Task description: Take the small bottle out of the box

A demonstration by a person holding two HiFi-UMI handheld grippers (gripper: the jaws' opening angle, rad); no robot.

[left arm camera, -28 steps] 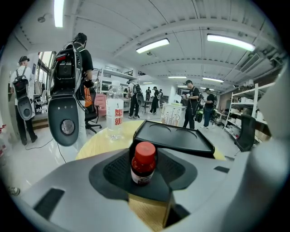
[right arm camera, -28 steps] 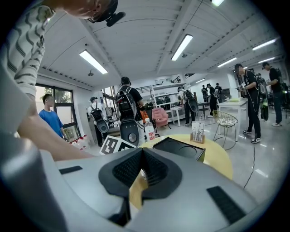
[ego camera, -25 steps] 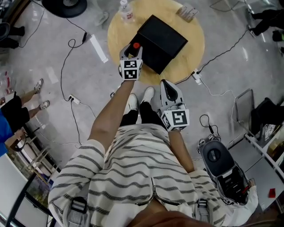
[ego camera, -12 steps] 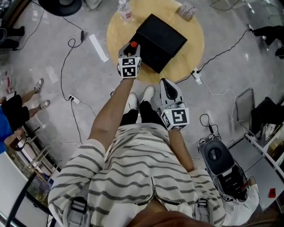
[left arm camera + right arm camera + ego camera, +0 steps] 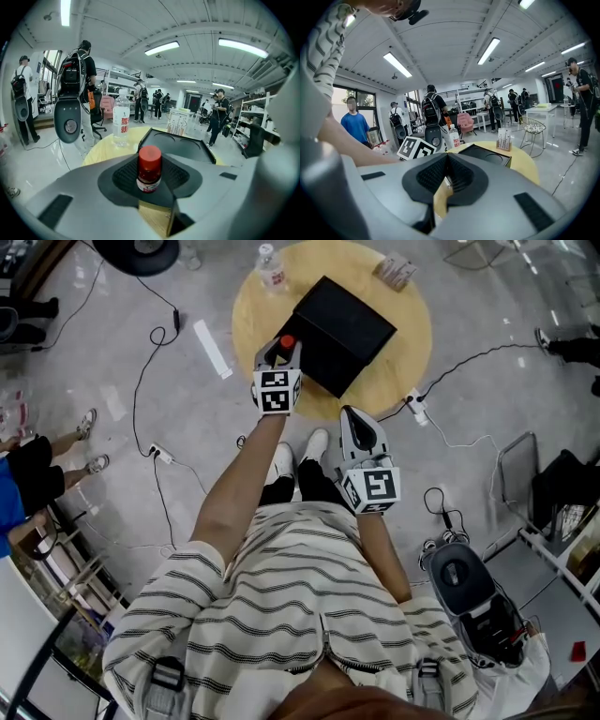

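As the left gripper (image 5: 280, 349) is hanging over the table's near-left rim: its jaws are standing fairly wide and pinching the small bottle (image 5: 149, 169), a ribbed pad pressing on each side.
Right gripper (image 5: 362, 433): it is hanging low beside the person's body, off the table, with its pads pressed together and nothing between them.
Floor, left: dark cables (image 5: 141, 362) are trailing across the grey floor, and a white strip (image 5: 211, 345) is lying near the table.
Water bottle (image 5: 270, 266): it is standing upright on the far-left part of the round wooden table (image 5: 408, 343), well apart from the left gripper.
Box (image 5: 342, 329): black and shallow, it is lying in the middle of the table, its near-left edge just beside the left gripper.
Far right of the table: a small card stand (image 5: 394, 268) is sitting near the rim.
Small bottle, place: it is sitting outside the box, by that near-left edge; whether it is touching the tabletop cannot be told.
Small bottle, axis: it is standing upright, its long axis vertical, its red cap pointing up and its label facing the left gripper view.
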